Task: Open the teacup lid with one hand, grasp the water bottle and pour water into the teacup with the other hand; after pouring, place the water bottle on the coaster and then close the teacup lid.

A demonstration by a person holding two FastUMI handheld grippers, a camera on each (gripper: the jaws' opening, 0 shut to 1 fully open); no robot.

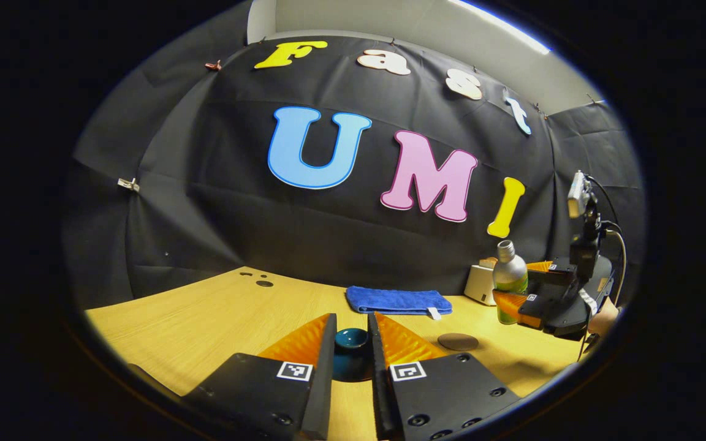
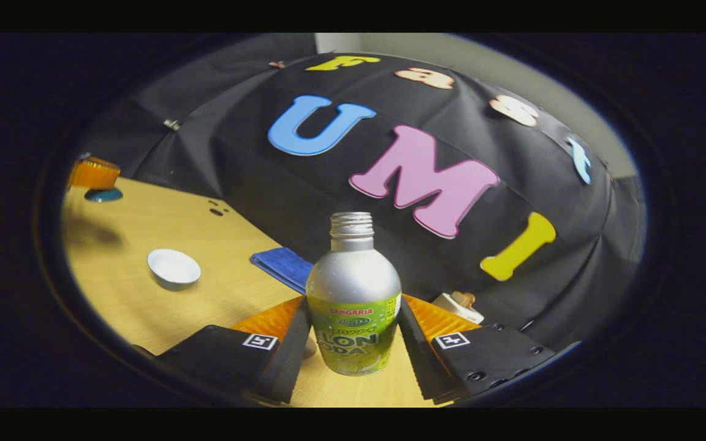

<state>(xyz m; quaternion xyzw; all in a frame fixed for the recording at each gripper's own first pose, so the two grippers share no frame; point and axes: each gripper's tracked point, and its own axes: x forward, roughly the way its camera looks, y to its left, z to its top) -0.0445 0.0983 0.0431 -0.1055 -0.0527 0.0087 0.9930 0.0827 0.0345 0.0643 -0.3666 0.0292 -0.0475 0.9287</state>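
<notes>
A black cloth wall (image 1: pixel 218 202) hangs in creased folds behind a pale wood-grain desk (image 1: pixel 206 318), pinned with small clips along its upper edge. Above the cloth a plain light-coloured wall (image 1: pixel 390 18) shows, with a bright strip of light (image 1: pixel 503 24) near the top. Dark side panels of the same cloth close the booth in on the right.

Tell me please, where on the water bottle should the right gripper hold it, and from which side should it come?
Grip the water bottle on its wide labelled body, below the sloping shoulder, coming in level from the side. It stands upright and the narrow threaded neck offers less surface. The right gripper already has one finger on each side of that body.
</notes>
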